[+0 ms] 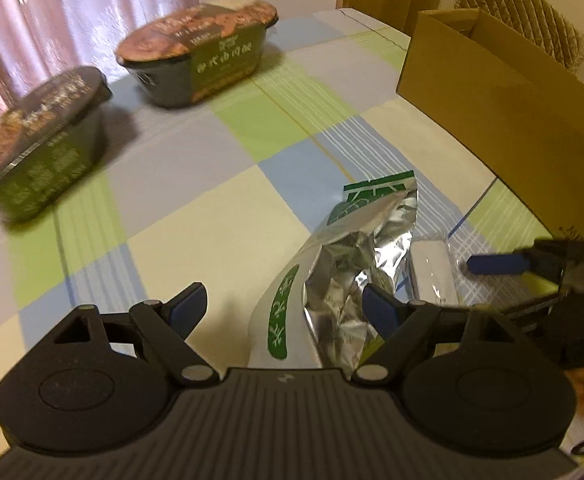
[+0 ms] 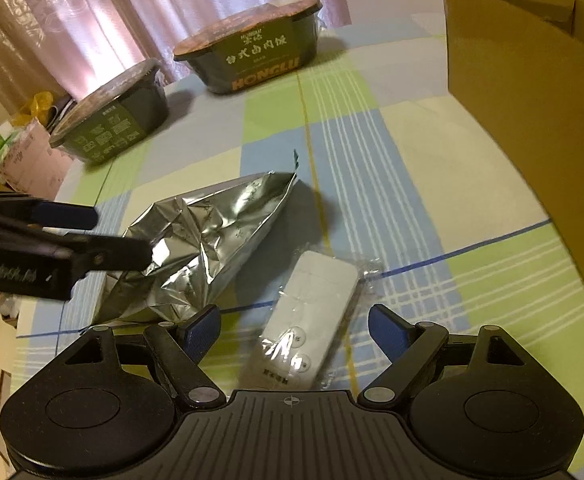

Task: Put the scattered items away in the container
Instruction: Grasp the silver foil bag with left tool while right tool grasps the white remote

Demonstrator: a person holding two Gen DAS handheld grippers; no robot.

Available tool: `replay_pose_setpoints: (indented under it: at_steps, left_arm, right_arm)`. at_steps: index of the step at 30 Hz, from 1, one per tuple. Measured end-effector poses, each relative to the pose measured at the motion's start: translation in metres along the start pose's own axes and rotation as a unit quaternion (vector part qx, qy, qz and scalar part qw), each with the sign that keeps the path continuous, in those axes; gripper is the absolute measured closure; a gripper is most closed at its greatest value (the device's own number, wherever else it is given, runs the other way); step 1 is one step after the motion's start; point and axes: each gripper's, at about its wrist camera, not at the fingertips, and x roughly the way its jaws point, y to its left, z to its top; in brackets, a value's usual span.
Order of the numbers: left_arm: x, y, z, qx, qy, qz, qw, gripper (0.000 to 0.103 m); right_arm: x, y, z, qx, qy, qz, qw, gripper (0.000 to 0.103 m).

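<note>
A crumpled silver foil bag [image 1: 356, 264] with green print lies on the checked tablecloth [image 1: 211, 208]. Its near end sits between the fingers of my open left gripper [image 1: 283, 310], close to the right finger. A white remote in clear wrap [image 2: 312, 312] lies between the fingers of my open right gripper [image 2: 296, 328], and the foil bag [image 2: 207, 240] is just left of it. Two dark lidded meal bowls [image 1: 199, 52] [image 1: 39, 148] stand at the far left. The open cardboard box [image 1: 512, 108] stands on the right.
In the right wrist view the box wall [image 2: 532, 100] rises close on the right. Pink curtains [image 2: 131, 8] hang behind the bowls [image 2: 251, 52] [image 2: 111, 120]. Cartons and bags [image 2: 23, 152] sit beyond the table's left edge. A quilted chair back [image 1: 524, 12] stands behind the box.
</note>
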Motion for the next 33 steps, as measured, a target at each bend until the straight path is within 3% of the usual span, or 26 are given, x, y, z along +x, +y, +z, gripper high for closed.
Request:
replay_pose_setpoints:
  at_steps: [1, 2, 7, 9, 13, 19, 27, 33]
  left_arm:
    - [0.004, 0.002, 0.002, -0.005, 0.001, -0.008, 1.0, 0.022]
    - [0.007, 0.004, 0.003, -0.008, 0.002, -0.014, 0.9999, 0.022]
    - [0.028, 0.009, 0.005, -0.008, 0.015, -0.031, 0.9994, 0.022]
    - [0.035, 0.011, 0.004, -0.011, 0.022, -0.041, 0.9989, 0.022]
    - [0.043, 0.011, -0.003, -0.018, 0.026, -0.063, 0.9975, 0.021]
    - [0.048, -0.012, -0.016, 0.024, 0.036, -0.07, 0.9966, 0.033]
    - [0.025, -0.065, -0.049, 0.122, 0.05, -0.041, 0.9904, 0.034]
    - [0.013, -0.077, -0.043, 0.137, 0.081, -0.048, 0.9861, 0.025]
  right_arm:
    - [0.002, 0.0, -0.001, 0.0, -0.001, 0.0, 1.0, 0.033]
    - [0.004, 0.0, -0.002, -0.003, 0.0, -0.003, 1.0, 0.037]
    - [0.009, 0.004, -0.006, -0.032, -0.002, -0.021, 0.999, 0.037]
    - [0.01, 0.006, -0.007, -0.049, -0.001, -0.028, 0.998, 0.047]
    - [0.004, 0.003, -0.012, -0.081, 0.003, -0.027, 0.996, 0.057]
    - [-0.014, -0.012, -0.021, -0.122, 0.013, -0.025, 0.992, 0.059]
    - [-0.046, -0.044, -0.041, -0.175, 0.032, -0.038, 0.983, 0.059]
    - [-0.063, -0.055, -0.061, -0.177, 0.041, -0.038, 0.983, 0.059]
